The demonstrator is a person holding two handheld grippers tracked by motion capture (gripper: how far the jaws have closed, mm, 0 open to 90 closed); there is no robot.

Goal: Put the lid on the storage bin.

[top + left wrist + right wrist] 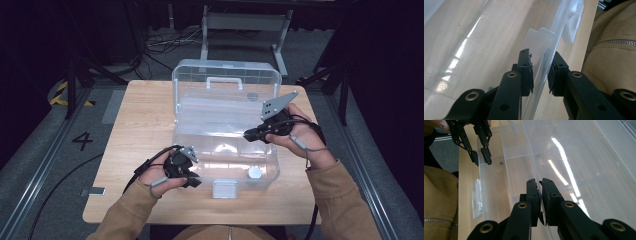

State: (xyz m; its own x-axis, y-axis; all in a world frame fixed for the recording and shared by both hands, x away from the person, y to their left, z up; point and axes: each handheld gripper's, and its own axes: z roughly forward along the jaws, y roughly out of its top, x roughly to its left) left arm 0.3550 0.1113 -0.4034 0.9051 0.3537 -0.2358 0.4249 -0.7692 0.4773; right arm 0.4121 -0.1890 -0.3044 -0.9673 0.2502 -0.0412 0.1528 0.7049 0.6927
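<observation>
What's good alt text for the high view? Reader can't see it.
A person at a wooden table works two handheld grippers on an open clear plastic box: the left gripper at its front wall, the right gripper reaching inside. A white latch hangs at the box's front.

A: In the high view the left gripper (192, 181) has its tips lost against the box (225, 125) wall.
B: Whether its pads (531, 72) press that wall, I can't tell.
A: The right gripper's (540, 185) jaws look nearly shut; anything thin between them is unclear.
B: The counter's (145, 115) near edge sits behind the sleeves.
</observation>
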